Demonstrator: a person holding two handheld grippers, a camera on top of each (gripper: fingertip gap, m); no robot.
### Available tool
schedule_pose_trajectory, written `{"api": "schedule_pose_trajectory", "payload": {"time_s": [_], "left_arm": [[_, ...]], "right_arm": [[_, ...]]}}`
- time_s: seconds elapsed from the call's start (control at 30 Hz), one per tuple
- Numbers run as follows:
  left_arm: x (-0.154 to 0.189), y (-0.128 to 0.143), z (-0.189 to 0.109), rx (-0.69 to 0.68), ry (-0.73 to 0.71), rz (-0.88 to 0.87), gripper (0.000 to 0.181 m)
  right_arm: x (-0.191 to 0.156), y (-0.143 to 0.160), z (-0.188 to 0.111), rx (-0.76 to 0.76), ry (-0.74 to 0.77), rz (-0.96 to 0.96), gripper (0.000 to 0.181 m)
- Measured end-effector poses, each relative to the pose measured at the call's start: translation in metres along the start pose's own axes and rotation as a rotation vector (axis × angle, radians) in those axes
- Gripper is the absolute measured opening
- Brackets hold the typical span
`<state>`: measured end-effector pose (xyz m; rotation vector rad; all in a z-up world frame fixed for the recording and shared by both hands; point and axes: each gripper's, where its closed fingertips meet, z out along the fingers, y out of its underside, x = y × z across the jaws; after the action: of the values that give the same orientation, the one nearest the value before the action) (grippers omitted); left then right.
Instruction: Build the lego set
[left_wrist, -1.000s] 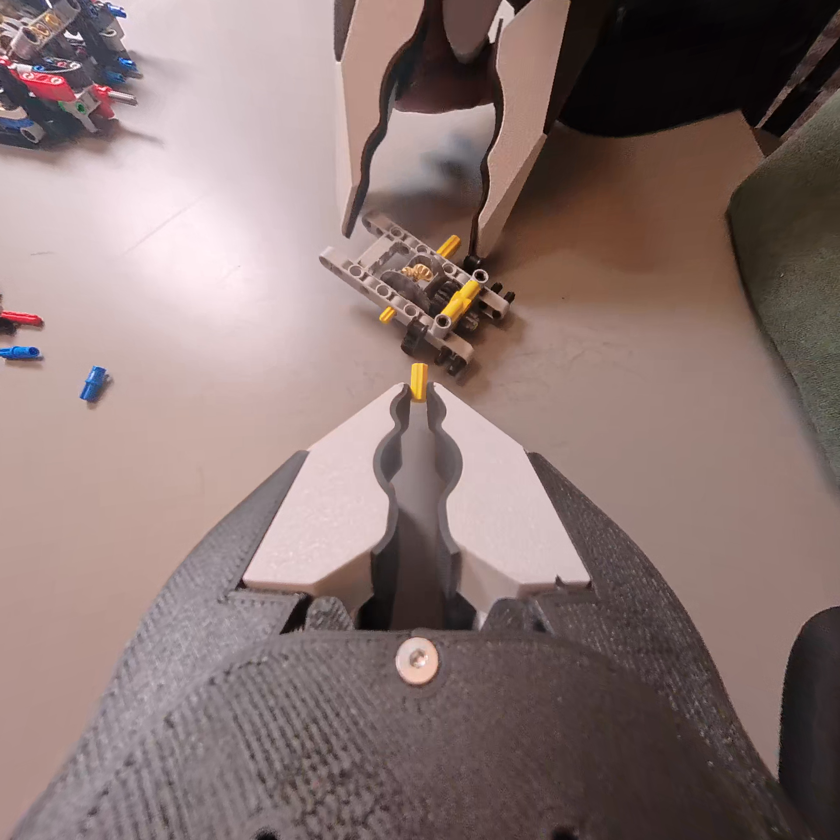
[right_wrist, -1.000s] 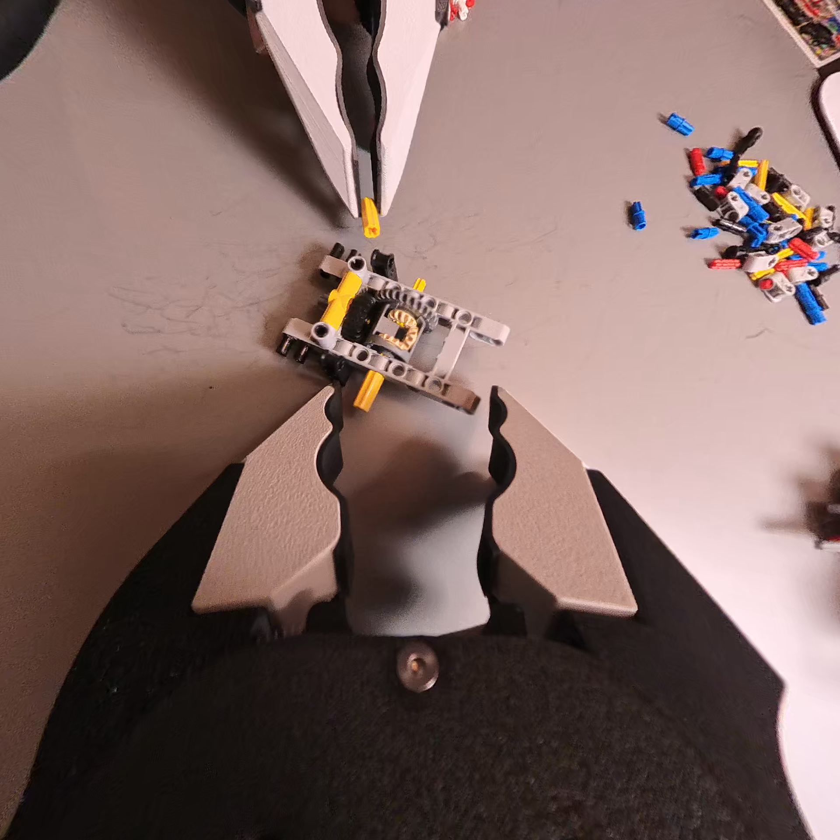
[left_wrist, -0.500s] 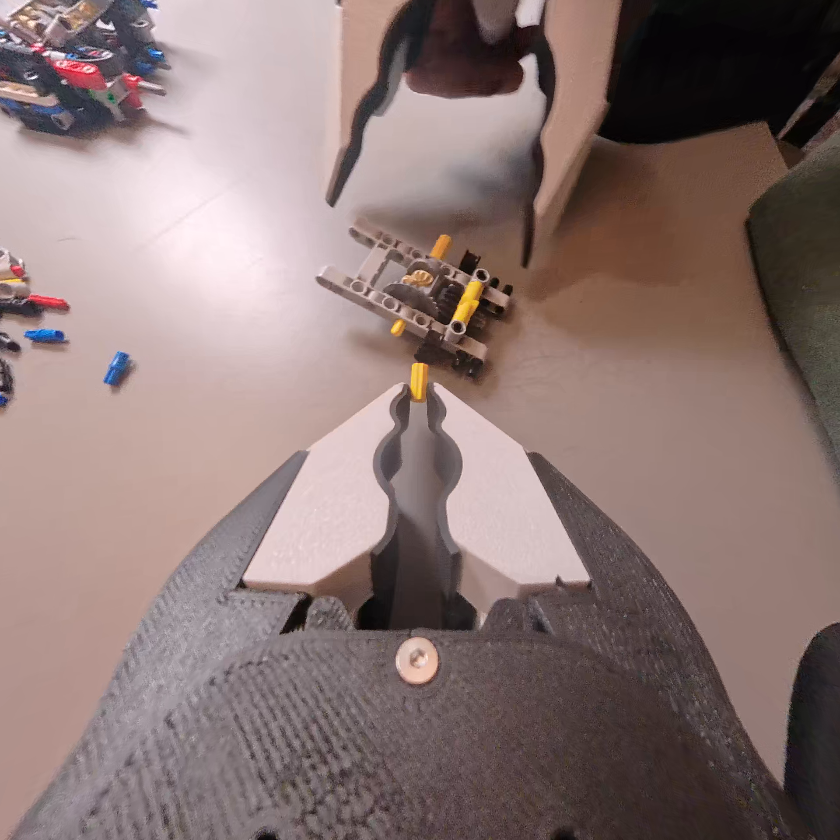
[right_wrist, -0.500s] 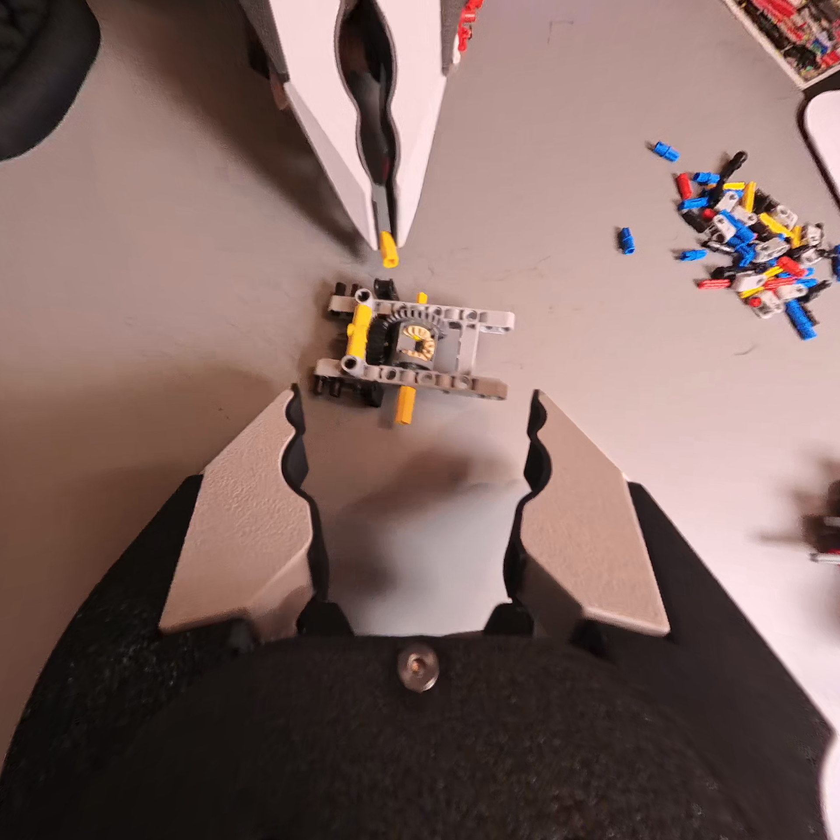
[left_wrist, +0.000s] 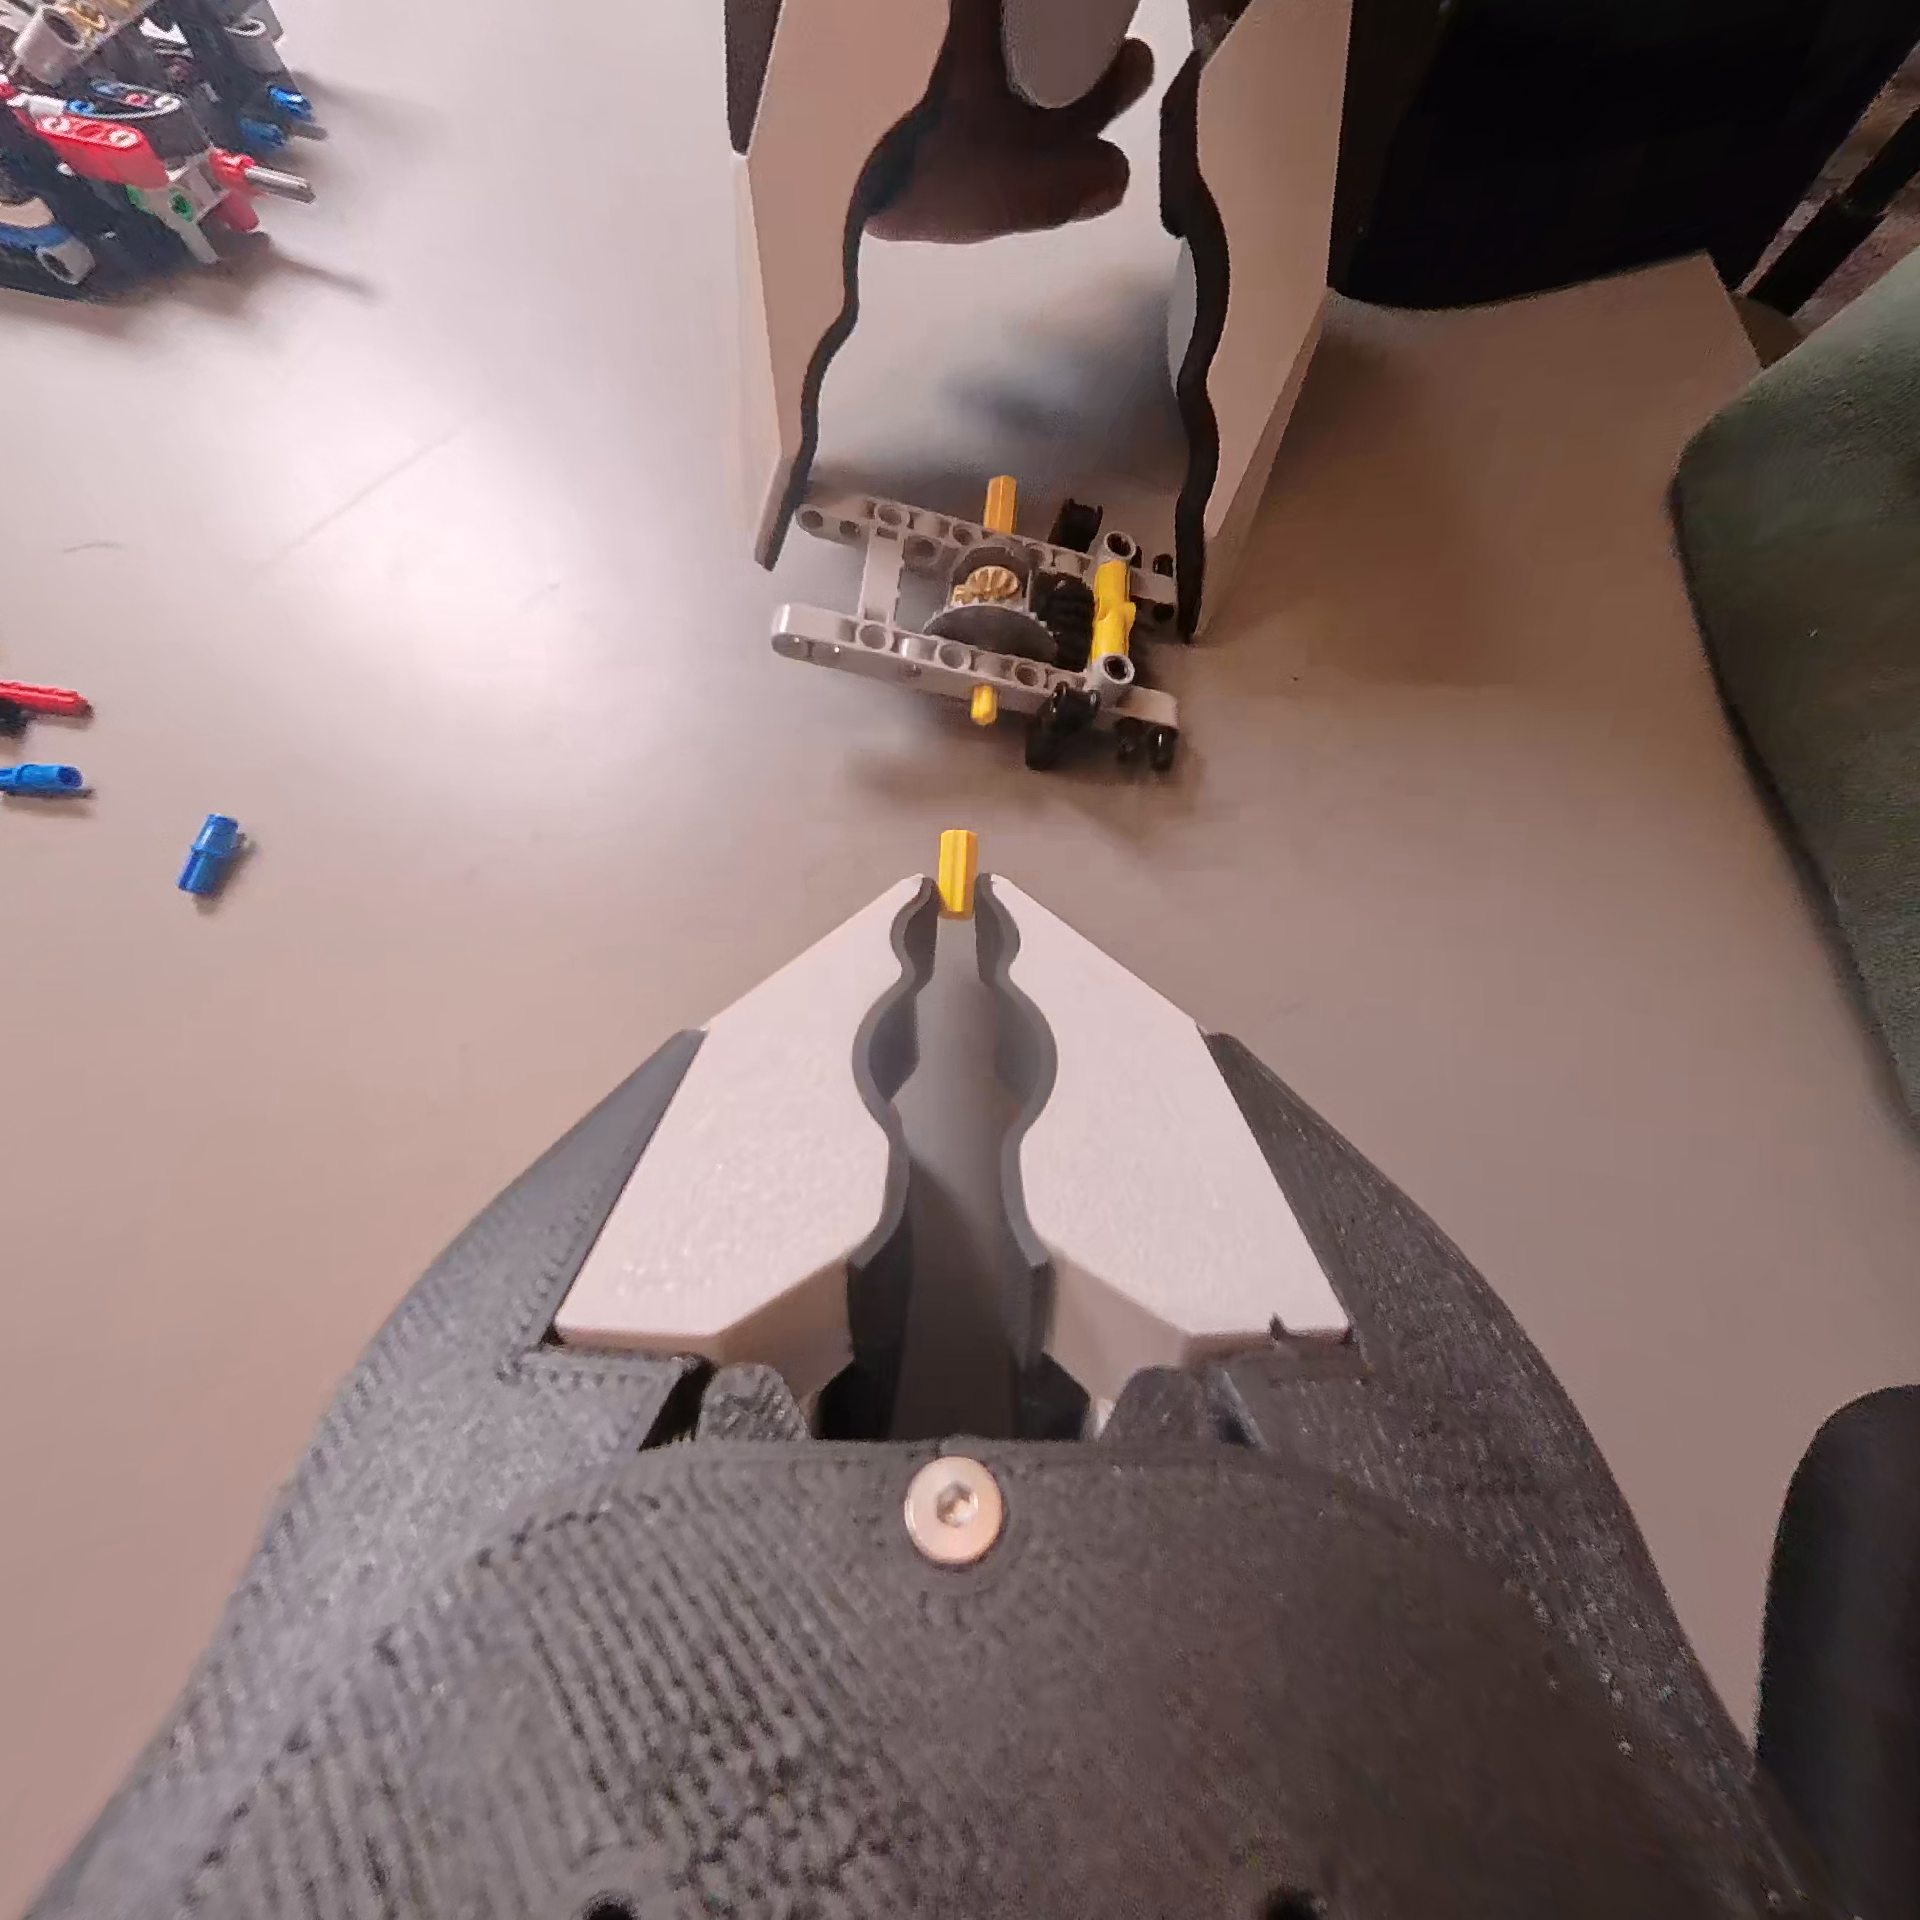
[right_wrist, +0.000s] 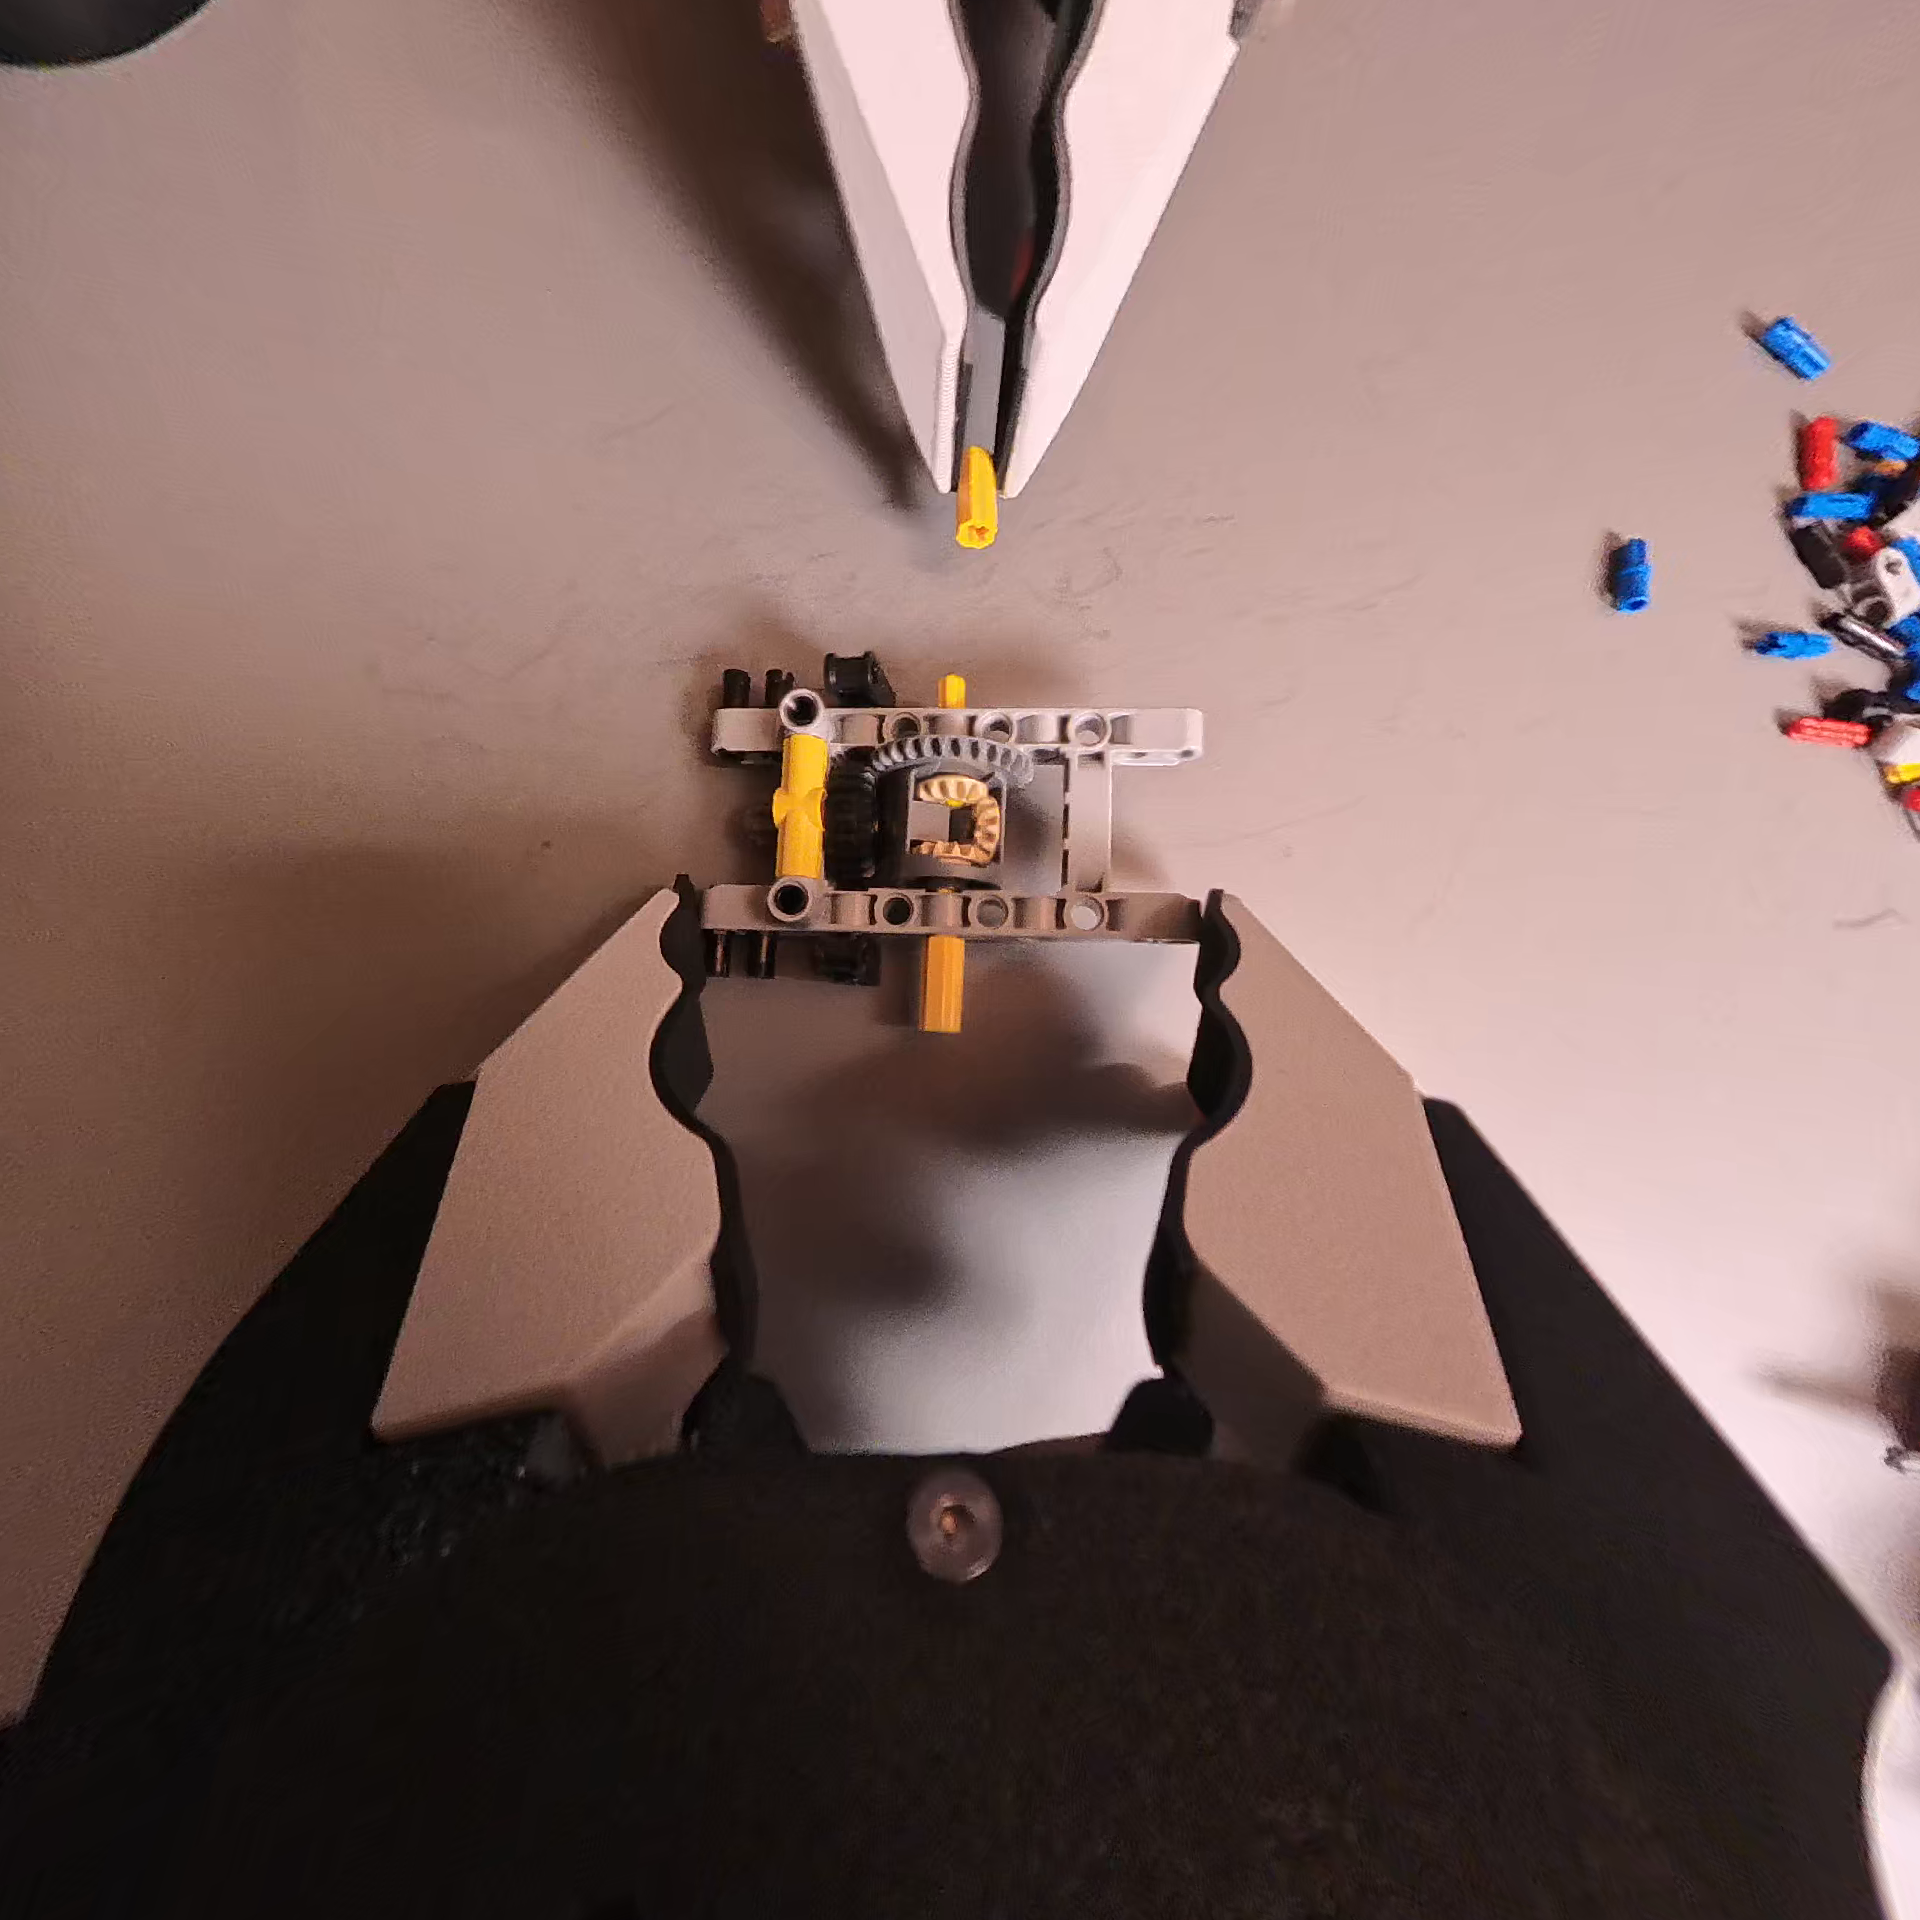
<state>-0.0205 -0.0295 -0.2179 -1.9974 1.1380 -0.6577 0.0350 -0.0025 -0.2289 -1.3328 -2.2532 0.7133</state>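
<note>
A small grey Lego frame (left_wrist: 966, 623) with a black gear, a tan gear and yellow axles lies on the table; it also shows in the right wrist view (right_wrist: 956, 821). My left gripper (left_wrist: 954, 883) is shut on a short yellow axle (left_wrist: 954, 871), held just short of the frame; the same gripper (right_wrist: 977, 483) and axle (right_wrist: 978, 511) show in the right wrist view. My right gripper (right_wrist: 945, 914) is open, its fingertips at the two ends of the frame's near grey beam. It also shows in the left wrist view (left_wrist: 982, 582), straddling the frame.
A pile of loose blue, red, black and grey pins (right_wrist: 1860, 582) lies at the right. A larger built Lego assembly (left_wrist: 114, 156) sits far left in the left wrist view, with a loose blue pin (left_wrist: 211, 854) nearer. A green cushion (left_wrist: 1829, 727) borders the table.
My right gripper has opened wider and come down around the frame, which has turned square to it. My left gripper keeps the yellow axle.
</note>
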Motion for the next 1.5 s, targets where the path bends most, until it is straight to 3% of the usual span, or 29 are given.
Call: {"api": "schedule_pose_trajectory", "payload": {"time_s": [0.3, 1.17, 1.5], "left_arm": [[0.012, -0.005, 0.008, 0.015, 0.063, -0.005, 0.005], [0.016, -0.009, 0.013, 0.006, 0.053, 0.005, 0.005], [0.017, -0.011, 0.015, 0.011, 0.131, -0.122, 0.005]], "right_arm": [[-0.011, -0.008, 0.005, 0.029, -0.016, -0.025, 0.094], [-0.011, -0.008, 0.006, -0.009, -0.009, 0.001, 0.094], [-0.012, -0.008, 0.005, -0.025, -0.004, -0.007, 0.094]]}}
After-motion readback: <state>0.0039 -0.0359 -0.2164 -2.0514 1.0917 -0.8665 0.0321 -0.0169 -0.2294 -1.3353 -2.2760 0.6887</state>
